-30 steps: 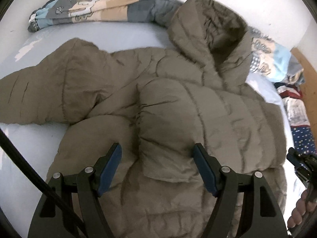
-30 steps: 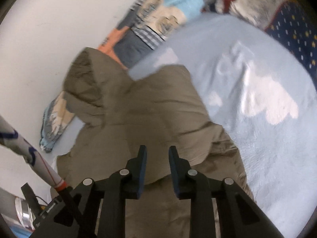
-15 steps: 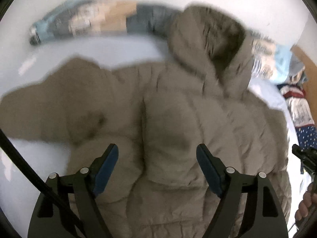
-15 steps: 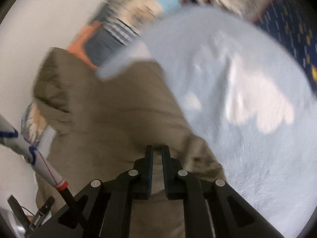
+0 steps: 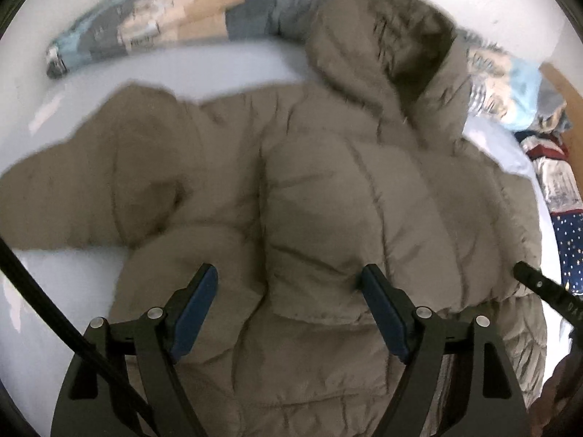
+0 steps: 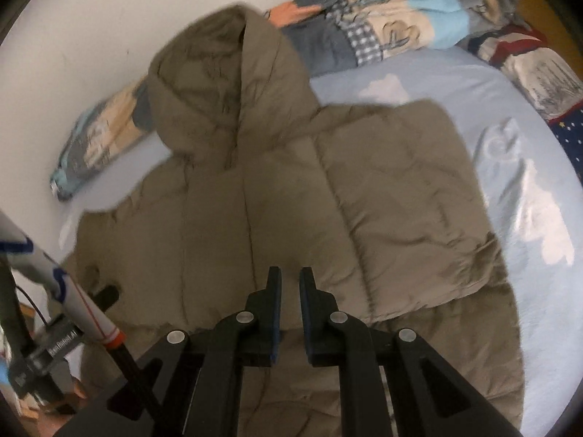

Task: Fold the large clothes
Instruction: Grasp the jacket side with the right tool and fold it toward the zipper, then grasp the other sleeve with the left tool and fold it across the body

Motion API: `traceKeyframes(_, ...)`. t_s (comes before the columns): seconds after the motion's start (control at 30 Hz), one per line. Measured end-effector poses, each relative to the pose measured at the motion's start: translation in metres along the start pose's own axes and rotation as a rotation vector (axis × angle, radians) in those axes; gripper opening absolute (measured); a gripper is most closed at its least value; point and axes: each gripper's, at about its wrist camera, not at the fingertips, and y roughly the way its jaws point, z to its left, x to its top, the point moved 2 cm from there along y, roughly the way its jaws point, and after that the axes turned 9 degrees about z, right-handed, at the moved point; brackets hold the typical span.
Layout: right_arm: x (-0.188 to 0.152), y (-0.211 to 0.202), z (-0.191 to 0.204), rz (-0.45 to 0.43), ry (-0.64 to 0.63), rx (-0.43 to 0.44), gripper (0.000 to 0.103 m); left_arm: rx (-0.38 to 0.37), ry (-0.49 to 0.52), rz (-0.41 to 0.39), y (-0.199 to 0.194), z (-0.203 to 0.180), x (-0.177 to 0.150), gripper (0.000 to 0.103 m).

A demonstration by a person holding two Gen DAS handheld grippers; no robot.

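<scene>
Left wrist view: the olive puffer jacket (image 5: 328, 218) lay spread on the pale blue bedsheet (image 5: 226, 69), hood (image 5: 379, 36) toward the wall, one sleeve (image 5: 346, 225) folded across the chest and the other sleeve (image 5: 87, 185) stretched out to the side.
Change: a second earlier the right gripper (image 6: 289, 280) was closing low over the folded sleeve's side; it had since backed off, and that side lay flat and released.
Meaning for the task: I judged the first sleeve fold done, with the outstretched sleeve next.
Left gripper (image 5: 289, 291): jaws spread wide, hovering above the jacket, holding nothing.
Right gripper: jaws nearly together with a narrow gap, nothing between them, above the jacket's front.
Surroundings: a patterned quilt (image 6: 382, 25) lay bunched along the wall.
</scene>
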Motion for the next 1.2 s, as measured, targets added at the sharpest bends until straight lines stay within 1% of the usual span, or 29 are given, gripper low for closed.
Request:
traceKeyframes(0.07, -0.006, 0.015, 0.002, 0.054, -0.008, -0.029, 0.013, -0.029, -0.022, 0.001, -0.001, 0.005, 0.001, 0.08)
traceKeyframes(0.13, -0.008, 0.027, 0.004, 0.1, -0.023, -0.056, 0.013, -0.058, -0.035, -0.012, -0.01, 0.007, 0.004, 0.08)
traceKeyframes(0.2, -0.008, 0.026, 0.005, 0.094, -0.02, -0.057, 0.014, -0.089, -0.055, -0.068, -0.03, 0.014, 0.009, 0.08)
traceKeyframes(0.27, -0.006, 0.016, 0.01, 0.079, -0.019, -0.028, 0.014, -0.106, -0.075, -0.118, -0.048, 0.024, 0.015, 0.08)
traceKeyframes(0.3, -0.005, 0.011, 0.013, 0.065, -0.02, -0.013, 0.015, -0.115, -0.1, -0.155, -0.063, 0.037, 0.019, 0.08)
traceKeyframes(0.33, -0.005, 0.005, 0.016, 0.048, -0.023, -0.006, 0.017, -0.119, -0.12, -0.176, -0.071, 0.048, 0.022, 0.08)
traceKeyframes(0.37, -0.005, 0.0, 0.02, 0.041, -0.026, -0.003, 0.021, -0.121, -0.141, -0.196, -0.078, 0.059, 0.024, 0.08)
traceKeyframes(0.4, -0.006, -0.004, 0.022, 0.035, -0.026, 0.004, 0.027, -0.119, -0.172, -0.22, -0.087, 0.08, 0.027, 0.08)
traceKeyframes(0.47, -0.008, -0.01, 0.025, 0.025, -0.031, 0.027, 0.031, -0.096, -0.219, -0.23, -0.093, 0.111, 0.031, 0.08)
traceKeyframes(0.53, -0.01, -0.013, 0.028, 0.02, -0.045, 0.028, 0.032, -0.062, -0.298, -0.23, -0.096, 0.159, 0.03, 0.08)
traceKeyframes(0.57, -0.012, -0.014, 0.03, 0.019, -0.05, 0.029, 0.032, -0.057, -0.331, -0.229, -0.095, 0.179, 0.029, 0.08)
traceKeyframes(0.6, -0.012, -0.015, 0.031, 0.016, -0.054, 0.033, 0.032, -0.044, -0.385, -0.229, -0.093, 0.214, 0.026, 0.08)
traceKeyframes(0.63, -0.012, -0.016, 0.032, 0.014, -0.058, 0.036, 0.032, -0.031, -0.423, -0.226, -0.092, 0.235, 0.024, 0.08)
traceKeyframes(0.67, -0.011, -0.016, 0.032, 0.013, -0.059, 0.037, 0.032, -0.018, -0.486, -0.219, -0.09, 0.266, 0.018, 0.08)
traceKeyframes(0.7, -0.011, -0.017, 0.032, 0.012, -0.057, 0.035, 0.032, -0.021, -0.523, -0.215, -0.089, 0.285, 0.014, 0.08)
traceKeyframes(0.77, -0.011, -0.016, 0.032, 0.014, -0.051, 0.037, 0.032, -0.053, -0.666, -0.221, -0.087, 0.343, -0.002, 0.08)
traceKeyframes(0.8, -0.011, -0.017, 0.031, 0.014, -0.051, 0.04, 0.032, -0.076, -0.722, -0.229, -0.086, 0.364, -0.009, 0.079)
traceKeyframes(0.87, -0.01, -0.015, 0.032, 0.015, -0.053, 0.036, 0.032, -0.117, -0.801, -0.238, -0.084, 0.394, -0.021, 0.077)
traceKeyframes(0.93, -0.01, -0.014, 0.033, 0.015, -0.055, 0.037, 0.032, -0.178, -0.891, -0.25, -0.079, 0.423, -0.035, 0.075)
traceKeyframes(1.03, -0.01, -0.012, 0.036, 0.017, -0.059, 0.038, 0.032, -0.253, -0.992, -0.266, -0.068, 0.447, -0.05, 0.075)
traceKeyframes(1.1, -0.011, -0.01, 0.038, 0.021, -0.064, 0.041, 0.032, -0.284, -1.024, -0.271, -0.063, 0.456, -0.057, 0.075)
traceKeyframes(1.2, -0.012, -0.01, 0.04, 0.018, -0.073, 0.041, 0.032, -0.312, -1.041, -0.299, -0.054, 0.459, -0.057, 0.075)
